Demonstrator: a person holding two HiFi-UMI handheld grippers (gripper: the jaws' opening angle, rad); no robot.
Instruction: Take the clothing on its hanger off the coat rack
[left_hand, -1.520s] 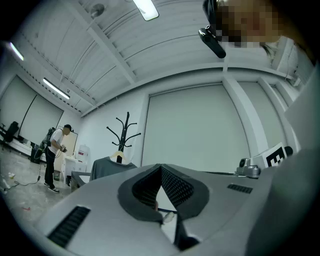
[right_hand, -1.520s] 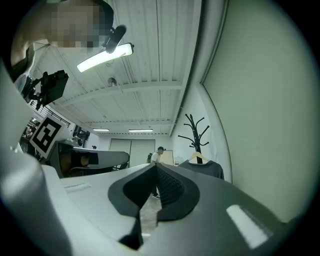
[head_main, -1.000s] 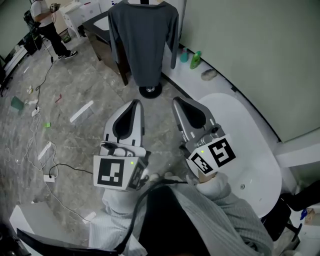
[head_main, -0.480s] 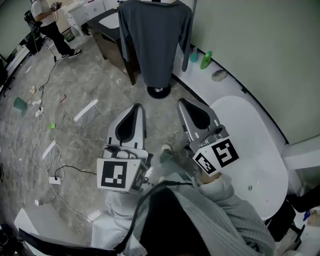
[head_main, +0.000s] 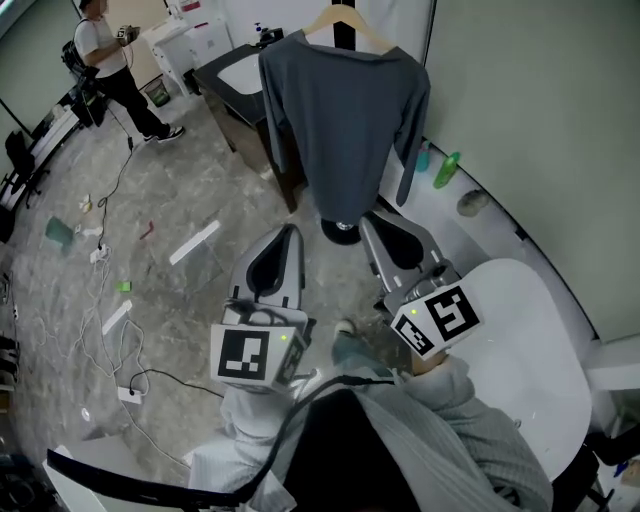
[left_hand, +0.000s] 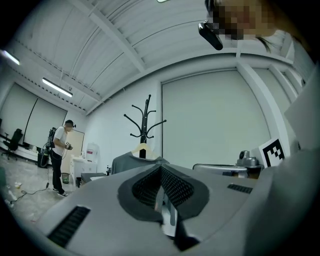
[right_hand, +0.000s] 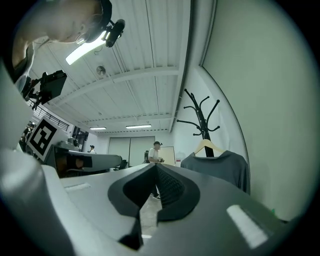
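Left gripper (head_main: 288, 234): jaws closed, empty.
Right gripper (head_main: 370, 222): jaws closed, empty, near rack base (head_main: 343, 231).
Shirt (head_main: 345, 120): on hanger (head_main: 340, 17); wall (head_main: 530, 90) right, floor (head_main: 190, 200) left.

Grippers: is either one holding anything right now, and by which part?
Nothing is held. The left gripper and right gripper are both shut and empty. The gray shirt hangs on its hanger on the coat rack, apart from both.

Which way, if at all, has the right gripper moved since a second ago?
Yes. The right gripper has come forward toward the coat rack's base: its tip now sits right beside it in the head view; earlier, a clear gap separated them.
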